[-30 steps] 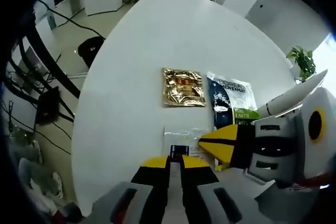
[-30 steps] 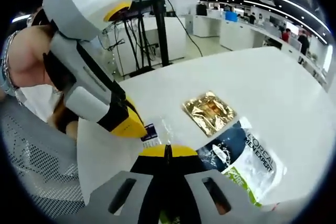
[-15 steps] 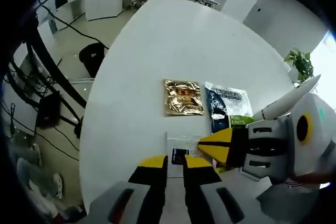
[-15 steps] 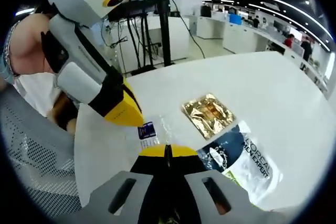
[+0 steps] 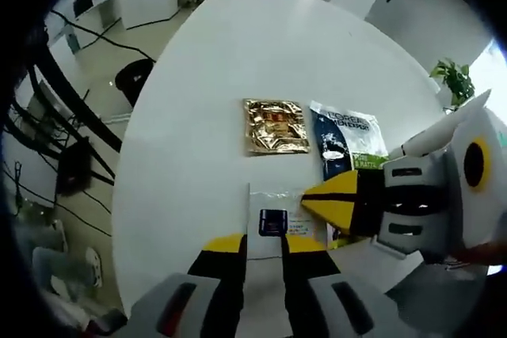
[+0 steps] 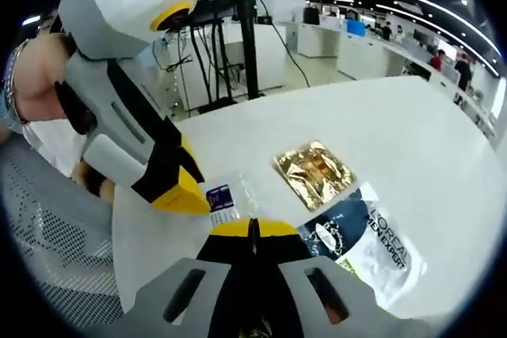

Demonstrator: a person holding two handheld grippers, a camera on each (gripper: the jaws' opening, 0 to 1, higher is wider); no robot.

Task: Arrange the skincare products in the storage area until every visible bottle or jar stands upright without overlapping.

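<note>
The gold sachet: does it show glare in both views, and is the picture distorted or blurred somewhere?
Left gripper view: the gold sachet glints on its creases, and the white table bows from the fisheye. Right gripper view: the same sachet shines brightly, ceiling lights streak, and the left gripper looks soft, being near.

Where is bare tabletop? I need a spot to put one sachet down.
The round white table is bare beyond the gold foil sachet and to its left. Crowded: near edge, where clear sachet, blue-and-white pouch and both grippers meet.
</note>
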